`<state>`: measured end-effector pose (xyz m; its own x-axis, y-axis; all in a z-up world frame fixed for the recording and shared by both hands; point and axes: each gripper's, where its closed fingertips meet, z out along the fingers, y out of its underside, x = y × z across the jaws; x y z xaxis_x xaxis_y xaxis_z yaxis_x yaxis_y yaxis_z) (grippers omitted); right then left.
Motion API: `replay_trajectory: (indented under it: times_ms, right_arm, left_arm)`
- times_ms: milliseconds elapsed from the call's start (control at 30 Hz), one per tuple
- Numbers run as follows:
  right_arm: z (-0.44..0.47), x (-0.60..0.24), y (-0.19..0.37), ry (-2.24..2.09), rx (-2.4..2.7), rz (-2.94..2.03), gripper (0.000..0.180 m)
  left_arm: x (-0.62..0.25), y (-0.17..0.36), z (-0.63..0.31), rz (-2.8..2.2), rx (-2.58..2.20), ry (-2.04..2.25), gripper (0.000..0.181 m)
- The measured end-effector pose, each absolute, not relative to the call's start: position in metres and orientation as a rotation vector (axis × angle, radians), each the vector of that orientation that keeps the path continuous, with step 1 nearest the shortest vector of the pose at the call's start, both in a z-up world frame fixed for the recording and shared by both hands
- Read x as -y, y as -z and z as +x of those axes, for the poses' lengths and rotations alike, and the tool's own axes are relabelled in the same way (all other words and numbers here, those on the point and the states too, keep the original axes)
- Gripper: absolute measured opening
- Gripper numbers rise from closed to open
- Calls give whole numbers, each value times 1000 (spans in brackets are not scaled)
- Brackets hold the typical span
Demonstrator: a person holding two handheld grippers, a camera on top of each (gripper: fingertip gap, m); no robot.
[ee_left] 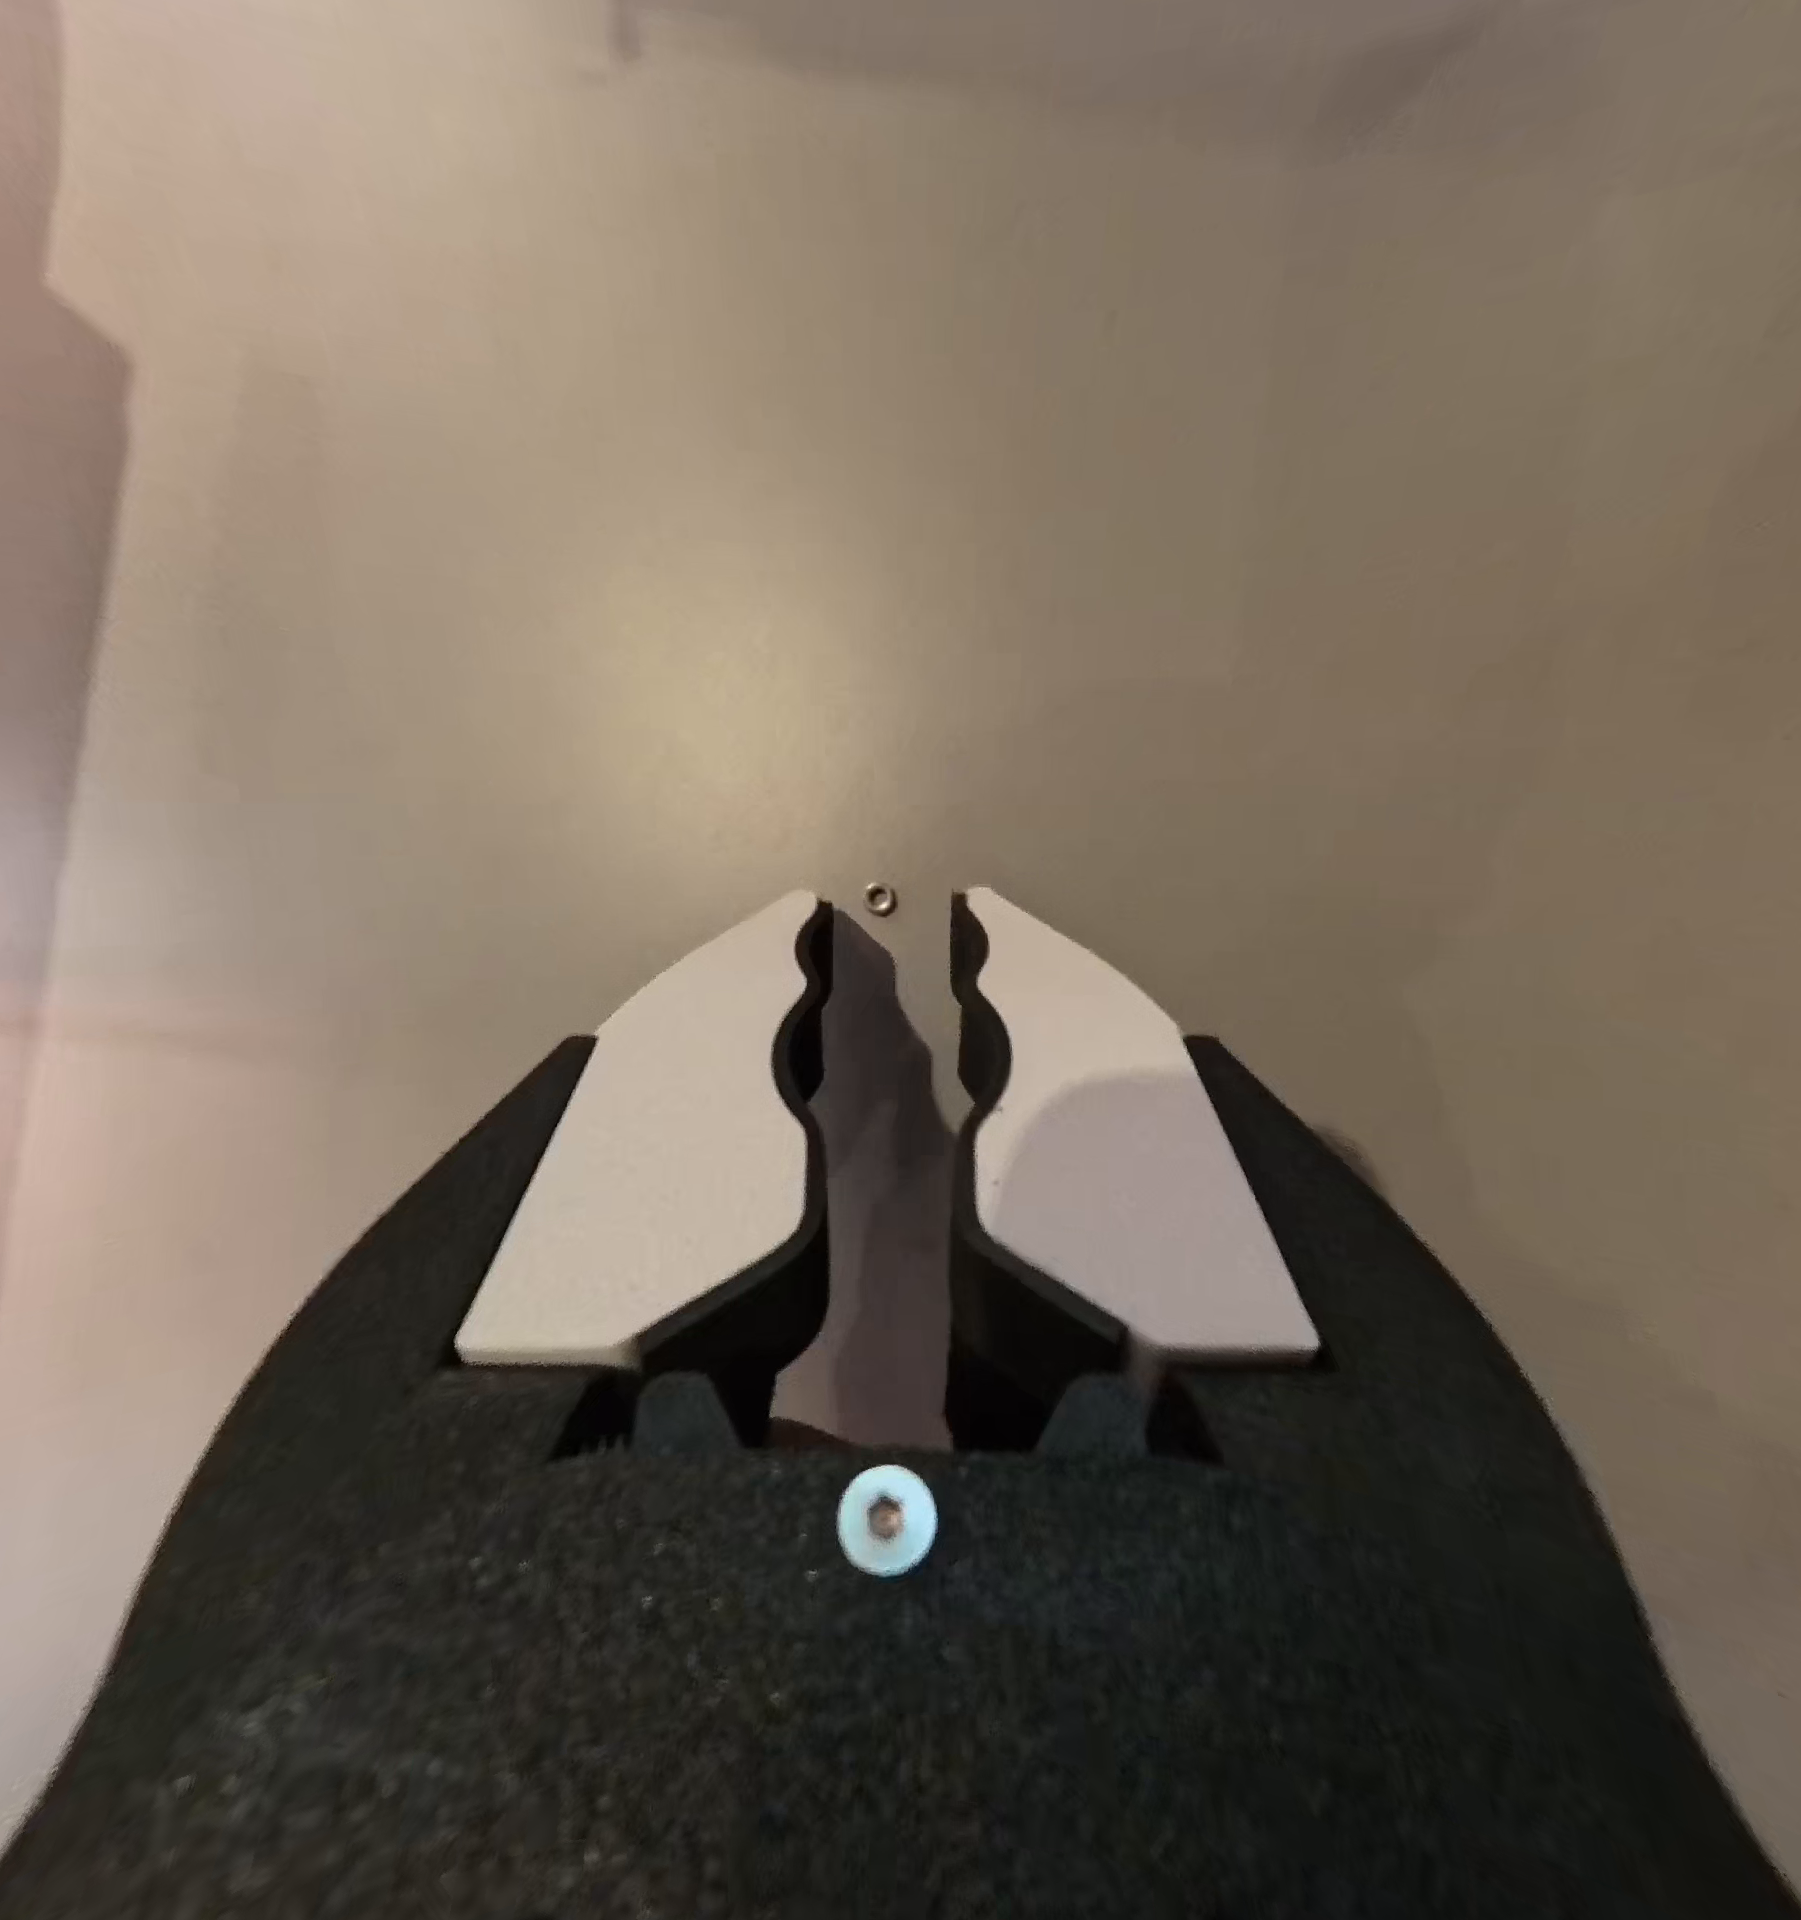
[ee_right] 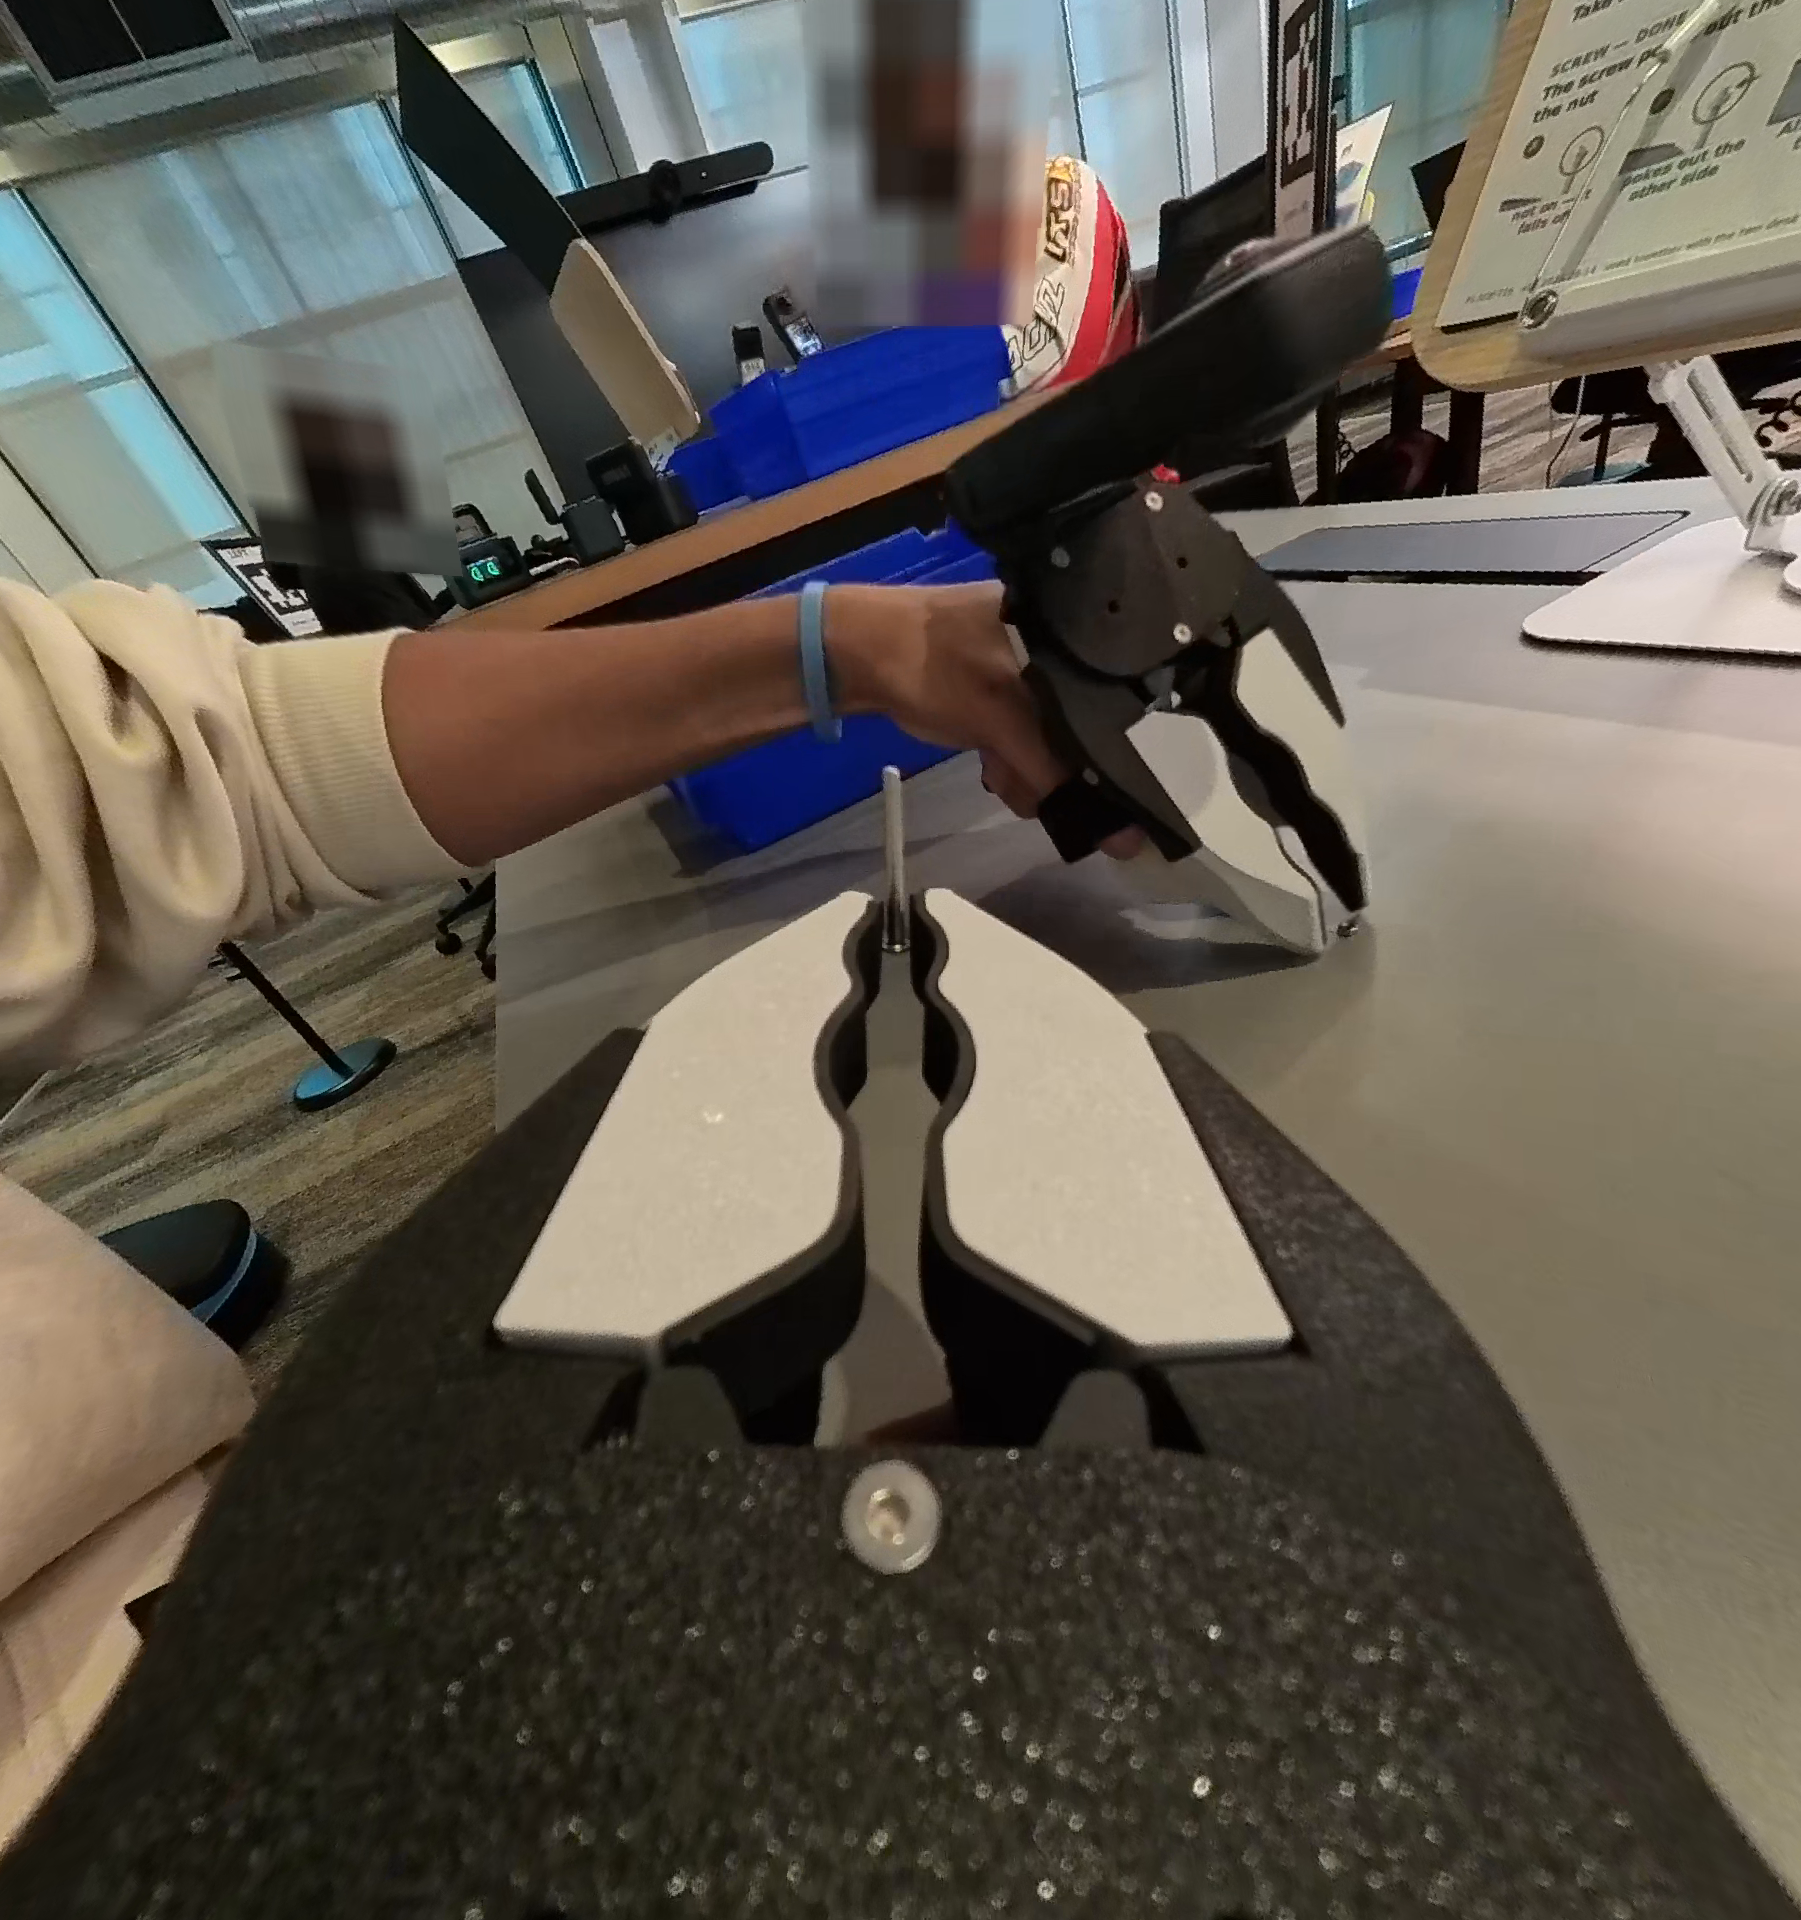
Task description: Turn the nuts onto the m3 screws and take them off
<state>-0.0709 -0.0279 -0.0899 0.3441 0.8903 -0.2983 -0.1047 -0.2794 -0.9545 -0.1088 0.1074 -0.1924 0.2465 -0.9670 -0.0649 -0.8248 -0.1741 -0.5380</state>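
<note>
A small silver nut (ee_left: 881,898) lies flat on the grey table (ee_left: 875,520), just ahead of the tips of my left gripper (ee_left: 883,906). The left gripper points down at the table with its jaws a narrow gap apart and nothing between them. In the right wrist view the left gripper (ee_right: 1330,925) stands over the same nut (ee_right: 1349,928) at its fingertips. My right gripper (ee_right: 896,914) is shut on a thin silver M3 screw (ee_right: 892,842), which stands upright out of the tips, above the table's left edge.
A person's sleeved arm (ee_right: 605,707) holds the left gripper. A white stand (ee_right: 1706,592) with an instruction board (ee_right: 1644,177) sits at the table's far right, with a dark flat pad (ee_right: 1478,545) beside it. Blue bins (ee_right: 854,416) stand beyond the table. One gripper's finger ends stand about 20 cm off the other's.
</note>
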Motion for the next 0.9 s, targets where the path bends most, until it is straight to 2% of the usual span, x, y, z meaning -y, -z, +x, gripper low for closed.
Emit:
replay_trajectory:
  times_ms: [567, 700, 900]
  right_arm:
    - [-71, 30, 89, -1172, 746, -1529, 4]
    - [-71, 31, 89, -1173, 745, -1529, 4]
    - [-71, 31, 89, -1173, 746, -1530, 4]
  left_arm:
    - [-109, 194, -106, -2068, -1621, 438, 6]
    - [-105, 194, -108, -2076, -1638, 459, 15]
    - [-108, 194, -108, -2066, -1625, 454, 11]
